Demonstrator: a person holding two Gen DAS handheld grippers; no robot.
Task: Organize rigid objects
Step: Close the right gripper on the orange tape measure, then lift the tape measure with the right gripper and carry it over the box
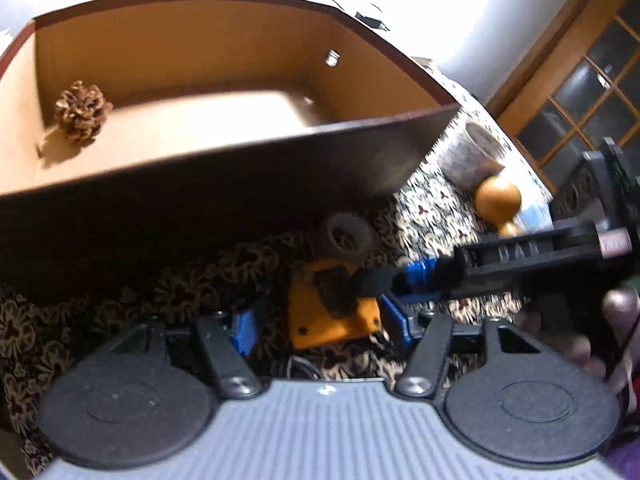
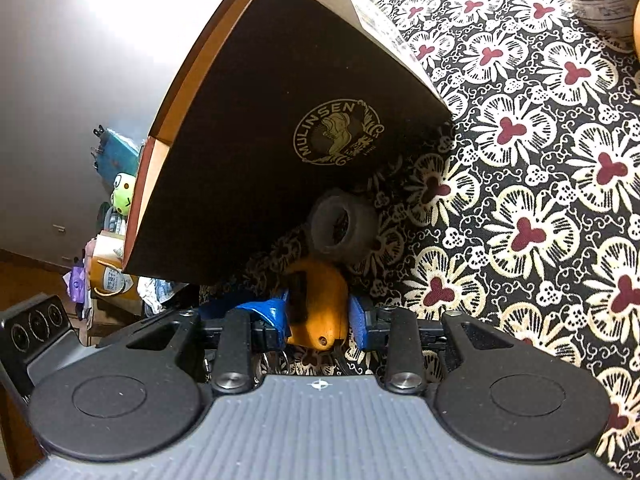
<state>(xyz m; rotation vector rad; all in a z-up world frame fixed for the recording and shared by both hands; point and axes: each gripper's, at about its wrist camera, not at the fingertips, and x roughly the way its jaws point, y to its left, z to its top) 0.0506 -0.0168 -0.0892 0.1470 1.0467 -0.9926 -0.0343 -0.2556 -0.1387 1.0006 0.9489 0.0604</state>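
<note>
An orange toy [image 1: 320, 320] with a grey wheel [image 1: 346, 238] lies on the floral cloth, just in front of the dark outer wall of a cardboard box [image 1: 208, 192]. My left gripper [image 1: 320, 326] stands open, its blue fingers well apart on either side of the toy. My right gripper [image 1: 372, 284] reaches in from the right. In the right wrist view the right gripper [image 2: 316, 318] is shut on the orange toy [image 2: 320, 304], with the grey wheel [image 2: 344, 226] ahead against the box [image 2: 280, 128]. A pine cone [image 1: 82, 112] sits inside the box at the back left.
A white patterned roll [image 1: 472, 152] and a round wooden piece [image 1: 498, 196] lie on the floral cloth [image 2: 540, 200] right of the box. A person's hand [image 1: 618, 320] holds the right gripper. A wooden door is at far right. Clutter lies beyond the box's left end.
</note>
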